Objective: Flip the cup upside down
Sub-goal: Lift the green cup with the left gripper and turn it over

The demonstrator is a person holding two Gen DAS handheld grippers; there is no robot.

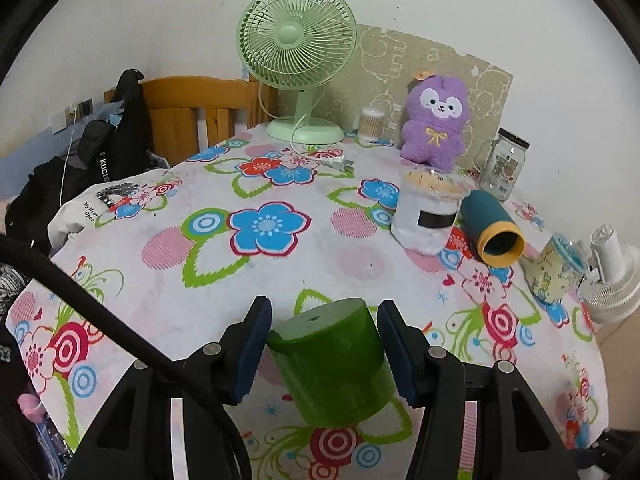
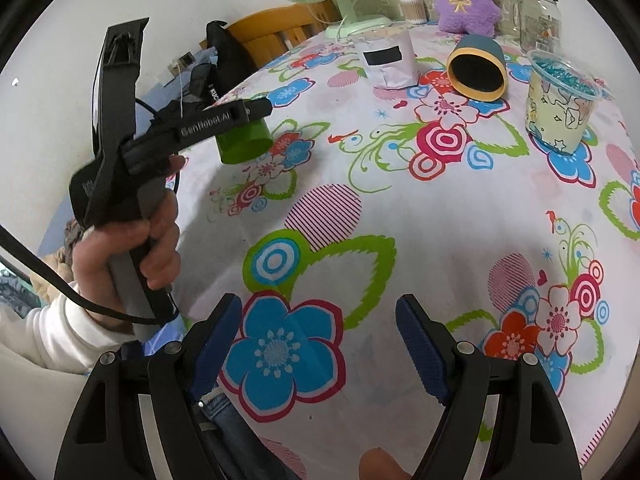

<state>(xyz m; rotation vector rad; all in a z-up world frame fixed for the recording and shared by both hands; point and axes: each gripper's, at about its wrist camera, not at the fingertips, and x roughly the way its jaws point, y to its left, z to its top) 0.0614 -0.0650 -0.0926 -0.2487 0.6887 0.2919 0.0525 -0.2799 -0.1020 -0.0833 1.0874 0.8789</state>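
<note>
A green cup (image 1: 332, 364) sits between the blue pads of my left gripper (image 1: 324, 344), which is shut on its sides. Its closed base points up and away from the camera and its mouth faces down toward me, so the cup is tilted. In the right wrist view the same green cup (image 2: 244, 140) is at the left, over the flowered tablecloth (image 2: 400, 220), held by the left gripper (image 2: 256, 110) in a person's hand (image 2: 132, 248). I cannot tell whether the cup touches the cloth. My right gripper (image 2: 320, 344) stands open over a blue flower, nothing between its fingers.
A blue tumbler with a yellow rim (image 1: 496, 232) lies on its side at the right, beside a white toothpick container (image 1: 426, 216) and a lidded plastic cup (image 1: 556, 272). A green fan (image 1: 298, 60), purple plush (image 1: 436, 120) and glass jar (image 1: 502, 168) line the back.
</note>
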